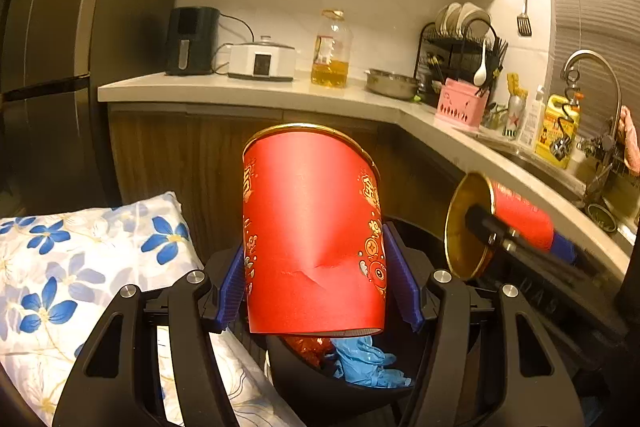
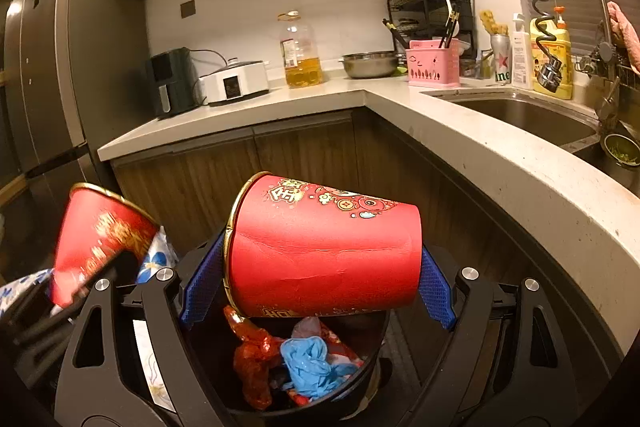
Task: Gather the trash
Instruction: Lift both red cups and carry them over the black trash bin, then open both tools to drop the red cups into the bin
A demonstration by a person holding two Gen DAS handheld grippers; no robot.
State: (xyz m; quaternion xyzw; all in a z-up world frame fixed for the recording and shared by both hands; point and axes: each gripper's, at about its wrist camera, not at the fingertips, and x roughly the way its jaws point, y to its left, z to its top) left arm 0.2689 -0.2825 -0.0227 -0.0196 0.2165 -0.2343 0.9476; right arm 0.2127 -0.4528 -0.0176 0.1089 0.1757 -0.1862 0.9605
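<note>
In the left wrist view my left gripper [image 1: 316, 263] is shut on a red paper cup [image 1: 314, 227] with a gold rim. The cup stands rim-up, its wall creased between the blue pads [image 1: 234, 279]. Below it sits a black trash bin [image 1: 296, 379] holding a blue glove [image 1: 364, 359] and red wrapper. My right gripper [image 2: 320, 283] is shut on a second red cup [image 2: 324, 255], lying sideways with its rim to the left, above the same bin [image 2: 208, 367]. That second cup [image 1: 516, 219] shows at right in the left wrist view. The first cup [image 2: 100, 239] shows blurred at left in the right wrist view.
An L-shaped counter [image 2: 500, 163] wraps behind and to the right, with a sink [image 2: 520, 115] and tap. An air fryer [image 1: 192, 41], cooker, oil bottle [image 1: 332, 51], metal bowl, dish rack and pink basket stand on it. A floral cushion [image 1: 80, 259] lies left of the bin; a fridge [image 2: 44, 67] stands far left.
</note>
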